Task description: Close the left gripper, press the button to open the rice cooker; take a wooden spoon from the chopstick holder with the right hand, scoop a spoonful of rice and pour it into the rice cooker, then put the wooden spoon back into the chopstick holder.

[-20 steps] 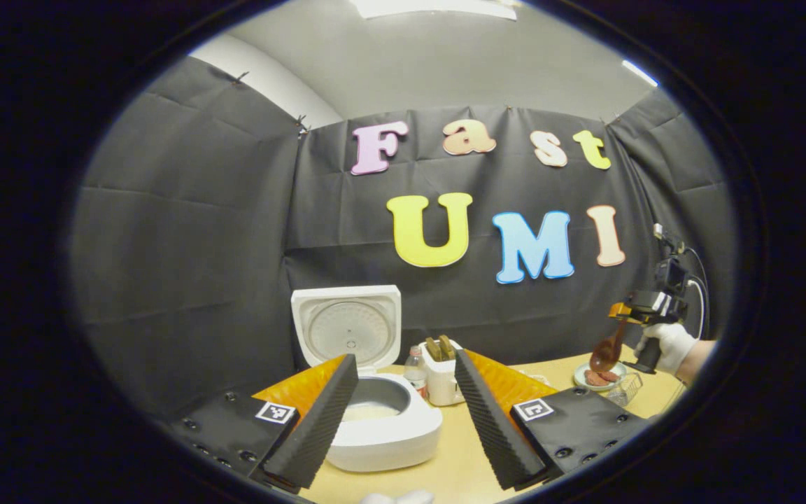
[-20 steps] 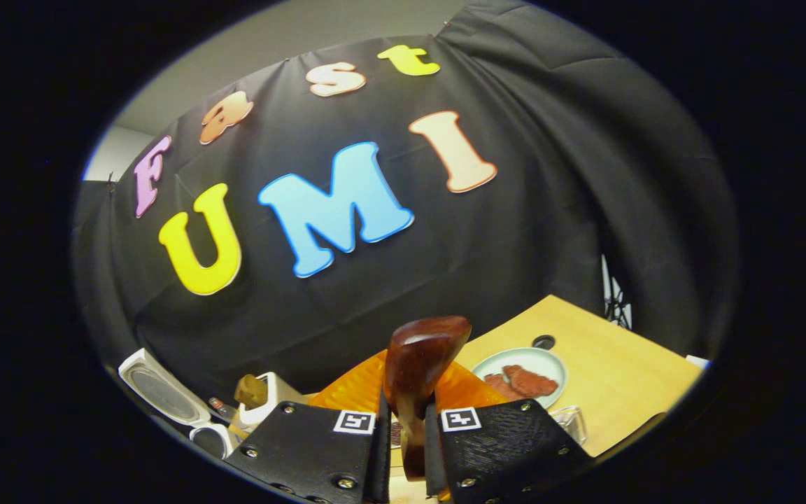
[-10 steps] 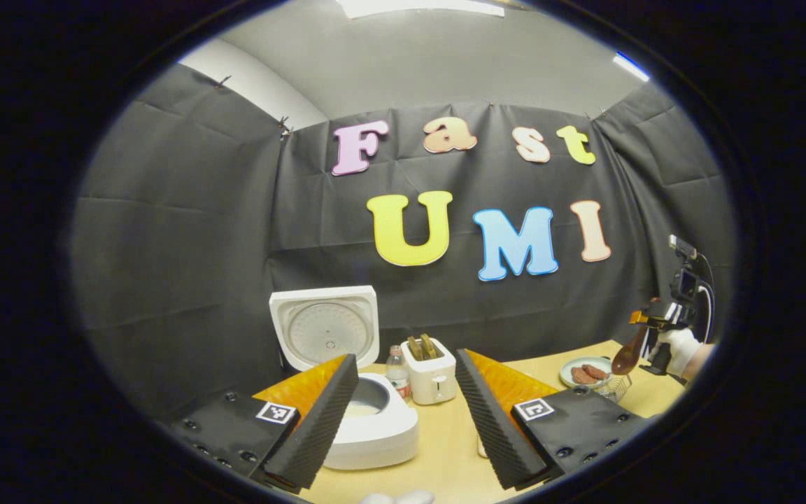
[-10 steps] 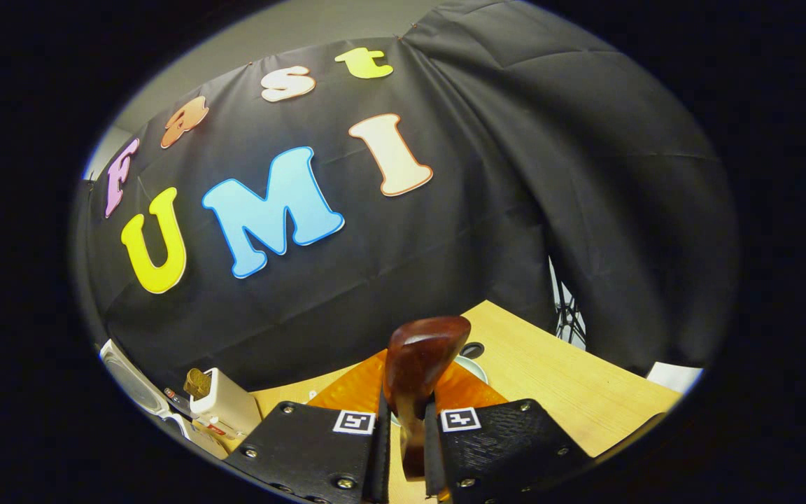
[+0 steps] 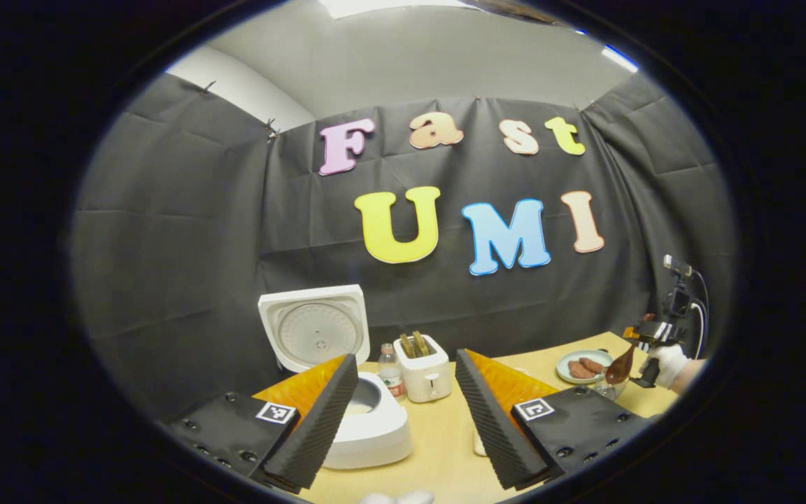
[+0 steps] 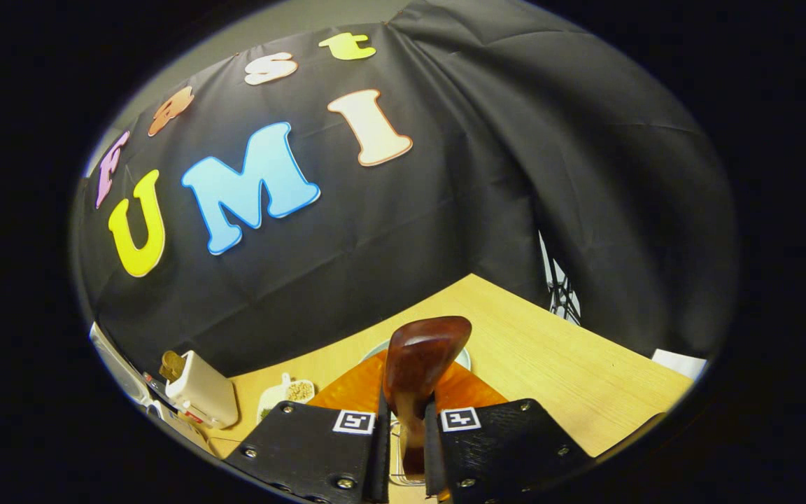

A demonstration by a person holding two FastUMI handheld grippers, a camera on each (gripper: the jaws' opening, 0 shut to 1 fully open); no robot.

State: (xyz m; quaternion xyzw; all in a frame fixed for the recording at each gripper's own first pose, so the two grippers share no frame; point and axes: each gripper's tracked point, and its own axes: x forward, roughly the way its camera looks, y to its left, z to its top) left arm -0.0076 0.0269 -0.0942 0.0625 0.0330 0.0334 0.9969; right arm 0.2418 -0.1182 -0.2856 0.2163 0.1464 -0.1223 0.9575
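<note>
My left gripper (image 5: 406,358) stands open above the table's near edge, nothing between its fingers. Beyond its left finger sits the white rice cooker (image 5: 375,434), its lid (image 5: 315,325) raised upright and a pale layer inside the pot. At the far right, a gloved hand (image 5: 667,360) holds my right gripper (image 5: 644,334). The dark wooden spoon (image 5: 618,367) hangs from it, just above the wire chopstick holder (image 5: 609,389). In the right gripper view, my right gripper (image 6: 403,413) is shut on the wooden spoon (image 6: 420,353), and wire rims (image 6: 396,451) show below the fingers.
A white toaster (image 5: 418,358) with toast and a small bottle (image 5: 390,371) stand right of the cooker. A plate of meat (image 5: 583,366) lies at the back right. A small dish of grains (image 6: 290,392) sits near the toaster (image 6: 201,395). Bare wooden table (image 6: 557,364) stretches right.
My right gripper has carried the spoon down and to the right, over the wire holder. The left gripper has drawn back from the cooker, still open.
</note>
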